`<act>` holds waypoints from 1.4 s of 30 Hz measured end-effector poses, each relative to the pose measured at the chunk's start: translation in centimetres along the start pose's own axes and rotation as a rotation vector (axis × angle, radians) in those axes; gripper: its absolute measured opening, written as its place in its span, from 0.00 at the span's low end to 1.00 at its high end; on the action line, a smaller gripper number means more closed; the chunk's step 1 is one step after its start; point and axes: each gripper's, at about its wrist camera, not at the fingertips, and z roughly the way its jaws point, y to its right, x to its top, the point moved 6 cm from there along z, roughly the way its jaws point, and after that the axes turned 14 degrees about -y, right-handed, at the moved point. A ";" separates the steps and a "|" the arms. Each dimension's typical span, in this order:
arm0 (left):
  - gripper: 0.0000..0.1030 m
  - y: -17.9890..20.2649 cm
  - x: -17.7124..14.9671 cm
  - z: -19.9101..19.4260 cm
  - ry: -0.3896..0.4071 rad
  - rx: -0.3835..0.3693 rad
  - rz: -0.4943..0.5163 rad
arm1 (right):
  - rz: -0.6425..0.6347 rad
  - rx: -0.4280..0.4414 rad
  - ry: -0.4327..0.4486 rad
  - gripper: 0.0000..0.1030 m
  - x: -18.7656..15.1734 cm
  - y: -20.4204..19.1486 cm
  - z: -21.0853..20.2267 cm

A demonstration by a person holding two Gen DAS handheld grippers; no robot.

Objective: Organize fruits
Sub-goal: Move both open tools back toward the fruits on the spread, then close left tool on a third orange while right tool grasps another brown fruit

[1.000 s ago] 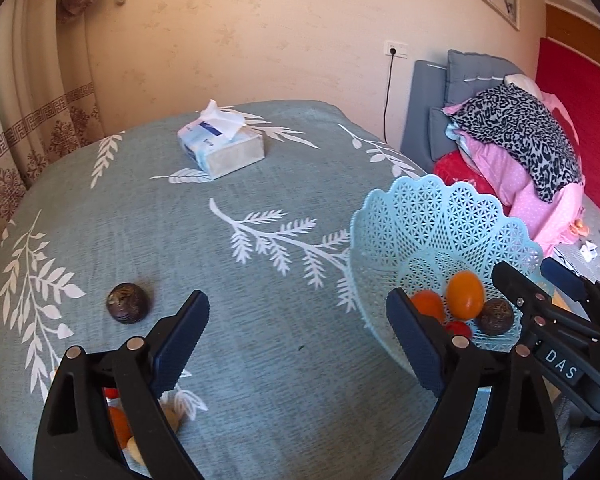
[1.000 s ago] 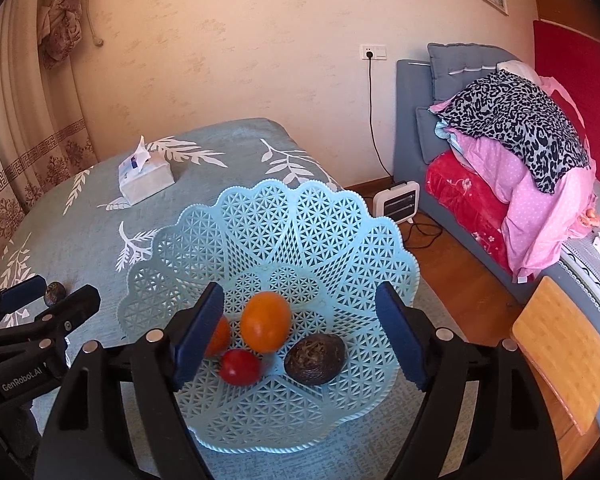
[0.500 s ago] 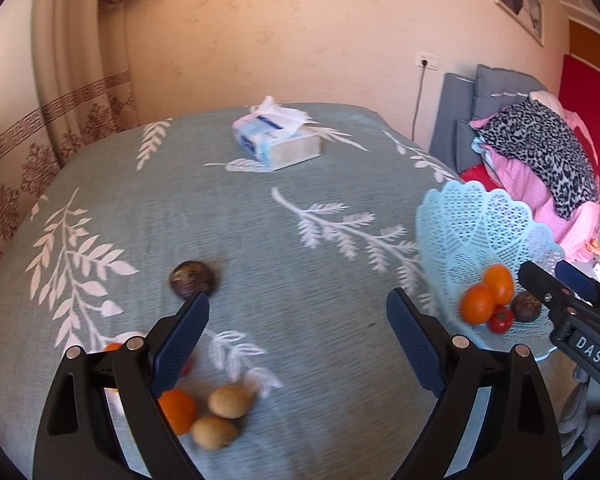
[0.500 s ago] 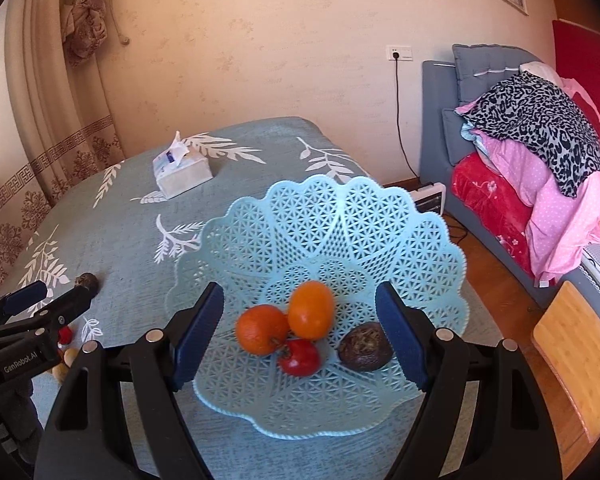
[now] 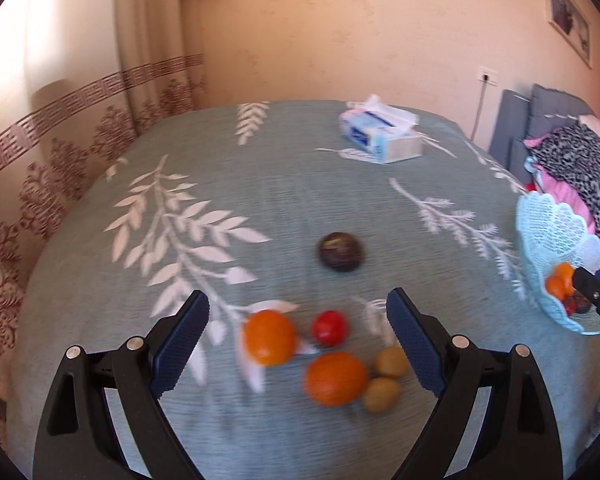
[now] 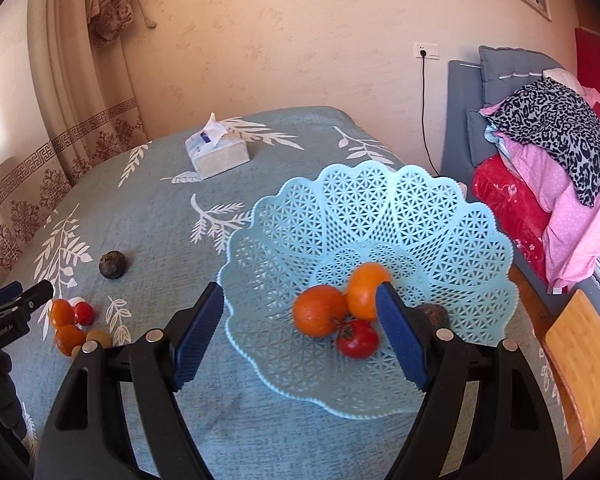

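Left tongs (image 5: pixel 298 334) now over loose fruit (image 5: pixel 300 348), agape.

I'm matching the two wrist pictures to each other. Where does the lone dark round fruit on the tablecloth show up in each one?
Left wrist view: the dark round fruit sits near the middle, on the cloth beyond the open jaws.
Right wrist view: the same fruit lies at the left, apart from the basket.
Shared landmark: the tissue box farther back on the table.

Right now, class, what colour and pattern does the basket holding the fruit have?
The basket is pale turquoise, an openwork lattice with scalloped rim; right wrist view shows it best.
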 end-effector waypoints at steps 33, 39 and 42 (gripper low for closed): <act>0.43 -2.8 -1.9 5.7 -0.159 -0.188 -0.019 | -0.210 0.126 -0.104 0.77 0.0 -11.5 3.0; 0.37 -2.8 -2.2 5.4 -0.143 -0.204 -0.015 | -0.238 0.147 -0.143 0.77 0.6 -13.8 4.5; 0.37 -3.2 -2.2 5.0 -0.120 -0.174 -0.029 | -0.250 0.162 -0.162 0.77 0.8 -14.8 5.3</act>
